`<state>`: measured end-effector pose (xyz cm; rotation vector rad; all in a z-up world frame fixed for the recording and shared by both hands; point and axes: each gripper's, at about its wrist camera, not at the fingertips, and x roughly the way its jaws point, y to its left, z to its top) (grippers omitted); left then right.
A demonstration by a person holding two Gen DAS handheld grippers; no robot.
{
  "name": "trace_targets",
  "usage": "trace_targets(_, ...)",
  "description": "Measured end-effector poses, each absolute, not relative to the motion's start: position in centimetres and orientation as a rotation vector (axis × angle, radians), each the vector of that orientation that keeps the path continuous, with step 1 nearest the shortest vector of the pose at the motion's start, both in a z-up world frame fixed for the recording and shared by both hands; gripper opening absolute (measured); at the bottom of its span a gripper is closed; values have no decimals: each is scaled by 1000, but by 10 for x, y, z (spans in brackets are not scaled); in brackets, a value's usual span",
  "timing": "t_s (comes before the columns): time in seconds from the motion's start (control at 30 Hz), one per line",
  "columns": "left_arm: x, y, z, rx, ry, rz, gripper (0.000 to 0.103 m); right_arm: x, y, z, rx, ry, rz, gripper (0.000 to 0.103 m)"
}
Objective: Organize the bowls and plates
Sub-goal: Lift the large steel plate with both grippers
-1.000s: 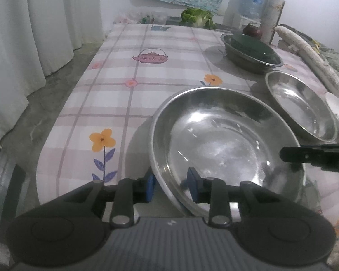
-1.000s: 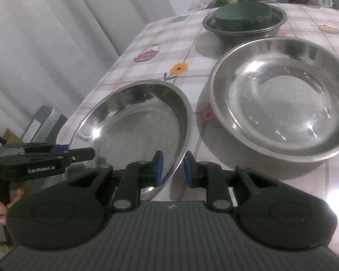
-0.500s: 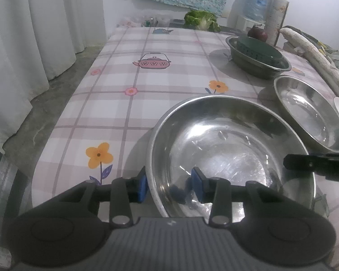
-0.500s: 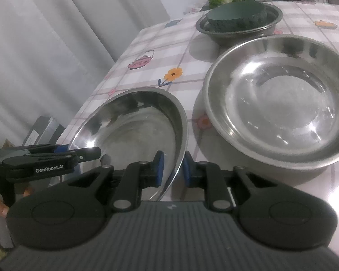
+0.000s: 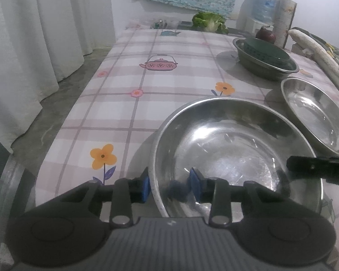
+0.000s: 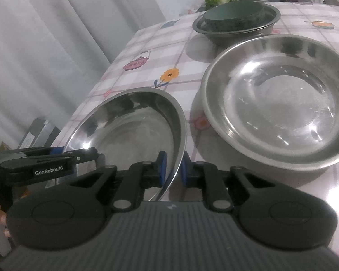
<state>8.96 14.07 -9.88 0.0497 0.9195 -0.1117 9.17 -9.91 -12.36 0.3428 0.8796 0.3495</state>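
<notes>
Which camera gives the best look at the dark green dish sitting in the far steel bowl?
The right wrist view: the green dish shows its whole flat top and side, upside down inside the steel bowl. In the left wrist view the same dish is smaller, near the frame's edge, and the bowl's rim hides part of it.

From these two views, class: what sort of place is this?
Most likely a home kitchen or dining area: a table under a flowered, teapot-print cloth, steel bowls set out on it, leafy greens at its far end and a large water bottle behind.
</notes>
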Motion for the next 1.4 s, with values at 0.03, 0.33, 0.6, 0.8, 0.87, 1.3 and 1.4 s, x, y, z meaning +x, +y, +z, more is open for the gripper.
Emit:
trace_targets(0.03,89,141,-98,47,918,-112,37,91,-99,-123,344,880,348,12)
trace_targets(0.33,82,140,-92,45,914,-115,35,88,-102,-117,342,867,346,12)
trace_targets(0.6,78,140,-84,44,894,-118,35,85,-103,-112,336,851,349,12)
trace_targets(0.8,75,140,-77,43,876,-119,35,83,-105,-107,340,835,353,12)
trace_targets(0.87,74,139,-74,43,868,-120,35,83,-106,-105,342,829,354,12)
trace_targets(1.3,73,129,-53,53,815,-138,35,79,-116,-89,358,787,345,12)
trace_targets(1.4,74,124,-48,62,800,-148,35,78,-122,-83,362,775,338,13)
